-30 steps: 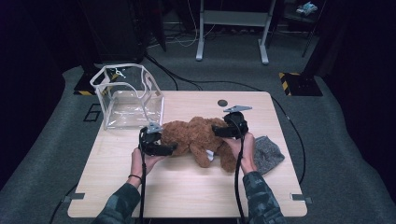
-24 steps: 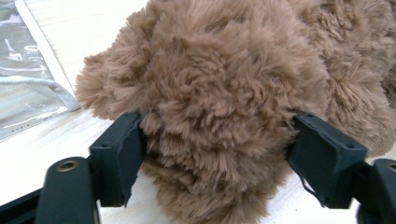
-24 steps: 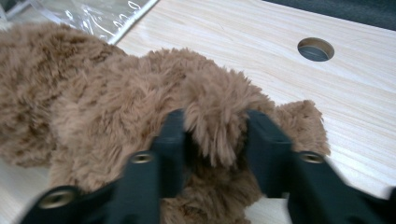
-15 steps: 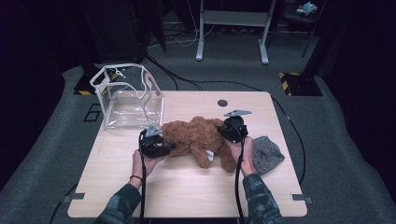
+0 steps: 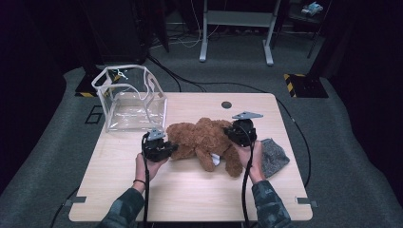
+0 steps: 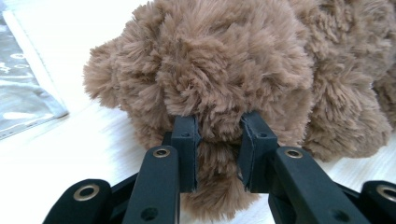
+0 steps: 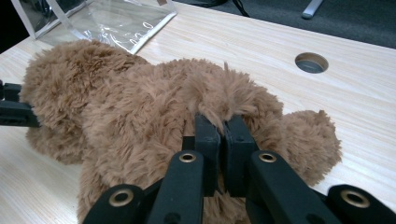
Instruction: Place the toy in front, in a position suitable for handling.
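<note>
A brown plush teddy bear lies on its side in the middle of the wooden table. At the bear's left end my left gripper has just been closing, and in the left gripper view its pads squeeze a tuft of the bear's fur. My right gripper is at the bear's right side. In the right gripper view it is shut on a pinch of fur on the bear's back. The left gripper's jaw tips show at the far left there.
A clear plastic bag with white trim stands open at the table's back left, close to the bear. A grey cloth lies at the right edge beside my right hand. A round cable hole sits behind the bear.
Both grippers have closed onto the bear's fur. The right gripper has edged slightly in toward the bear; the left hand and the bear have stayed in place.
</note>
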